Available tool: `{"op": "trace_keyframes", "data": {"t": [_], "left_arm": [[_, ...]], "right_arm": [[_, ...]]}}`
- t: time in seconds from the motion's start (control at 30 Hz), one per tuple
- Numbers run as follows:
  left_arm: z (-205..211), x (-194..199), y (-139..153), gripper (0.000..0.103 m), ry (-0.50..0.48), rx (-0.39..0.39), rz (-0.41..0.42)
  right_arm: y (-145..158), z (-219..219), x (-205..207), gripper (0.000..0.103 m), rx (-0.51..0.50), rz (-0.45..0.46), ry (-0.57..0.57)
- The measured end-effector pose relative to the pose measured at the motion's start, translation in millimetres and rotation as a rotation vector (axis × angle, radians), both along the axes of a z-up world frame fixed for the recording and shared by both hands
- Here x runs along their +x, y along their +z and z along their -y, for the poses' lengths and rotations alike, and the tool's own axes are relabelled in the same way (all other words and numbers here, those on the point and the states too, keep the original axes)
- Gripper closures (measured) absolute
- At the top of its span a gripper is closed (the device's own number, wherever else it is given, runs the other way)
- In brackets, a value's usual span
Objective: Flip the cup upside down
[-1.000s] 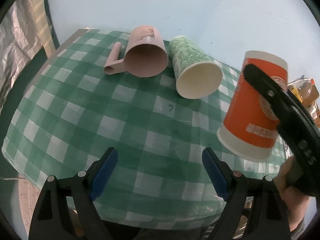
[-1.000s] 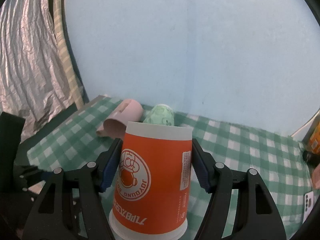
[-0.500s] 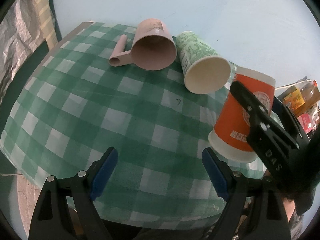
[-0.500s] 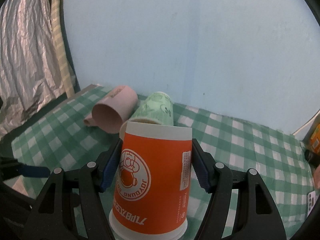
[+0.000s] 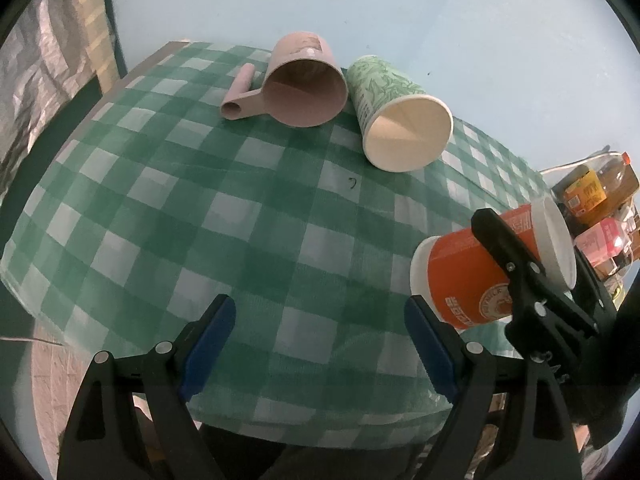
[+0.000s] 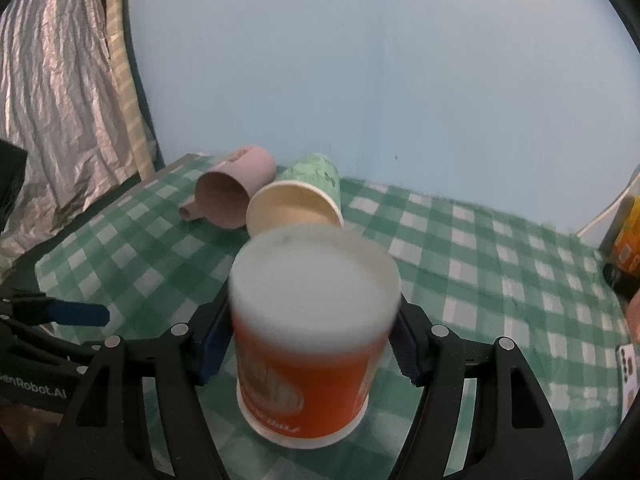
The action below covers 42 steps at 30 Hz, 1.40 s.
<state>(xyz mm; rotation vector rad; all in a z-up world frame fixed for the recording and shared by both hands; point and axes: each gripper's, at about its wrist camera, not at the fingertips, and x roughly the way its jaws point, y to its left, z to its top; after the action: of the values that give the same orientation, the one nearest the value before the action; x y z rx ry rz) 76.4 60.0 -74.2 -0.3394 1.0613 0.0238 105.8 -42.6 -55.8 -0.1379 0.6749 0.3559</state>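
The checked table carries a pink mug and green cup, both on their sides. The right gripper pinches the tilted orange cup; only the left view shows the left gripper spread, holding nothing.

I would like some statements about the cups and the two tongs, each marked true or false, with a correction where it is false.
1. The right tongs grip the orange cup. True.
2. The left tongs hold the green cup. False: they are open and hold nothing.
3. The green cup lies on its side beside the pink cup. True.
4. The pink cup stands upright. False: it lies on its side, with its mouth toward the left wrist camera.
5. The orange cup rests flat on the cloth. False: it is tilted in the right tongs.
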Motion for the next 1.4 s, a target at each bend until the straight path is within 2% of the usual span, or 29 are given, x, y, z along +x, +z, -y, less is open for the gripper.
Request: {"op": "trace_keyframes", "data": {"t": [0.17,0.23,0.37,0.63,0.73,0.9,1.07,1.2,1.4], "left_arm": [[2.6,-14.3,5.9,0.015,0.009,0.006,0.041],[5.0,-23.3,12.3,0.015,0.008,0.014,0.075],[12.3,-42.5,27.5,0.009,0.009,0.066,0.161],[32.6,-72.6,50.7,0.009,-0.028,0.142,0.298],[38.7,-83.0,58.4,0.0,-0.025,0.177,0.359],[42.0,-103.4,72.6,0.0,-0.016,0.218,0.47],[35.5,-120.2,83.8,0.0,0.024,0.234,0.547],[32.5,-129.0,86.4,0.0,0.046,0.249,0.573],[32.3,-126.6,78.9,0.0,0.05,0.291,0.539]], "right_arm": [[10.7,8.5,-11.6,0.017,0.046,0.02,-0.035],[16.7,11.7,-16.4,0.016,0.068,0.023,-0.043],[29.9,20.9,-31.4,0.015,0.099,0.031,-0.066],[46.7,40.2,-62.5,0.014,0.118,0.054,-0.126],[49.5,48.0,-73.1,0.014,0.132,0.056,-0.135],[56.9,55.0,-86.8,0.014,0.12,0.066,-0.161],[62.8,57.2,-94.2,0.014,0.114,0.068,-0.178],[64.1,56.1,-100.2,0.014,0.117,0.073,-0.17],[61.6,48.7,-104.5,0.014,0.097,0.076,-0.161]]}}
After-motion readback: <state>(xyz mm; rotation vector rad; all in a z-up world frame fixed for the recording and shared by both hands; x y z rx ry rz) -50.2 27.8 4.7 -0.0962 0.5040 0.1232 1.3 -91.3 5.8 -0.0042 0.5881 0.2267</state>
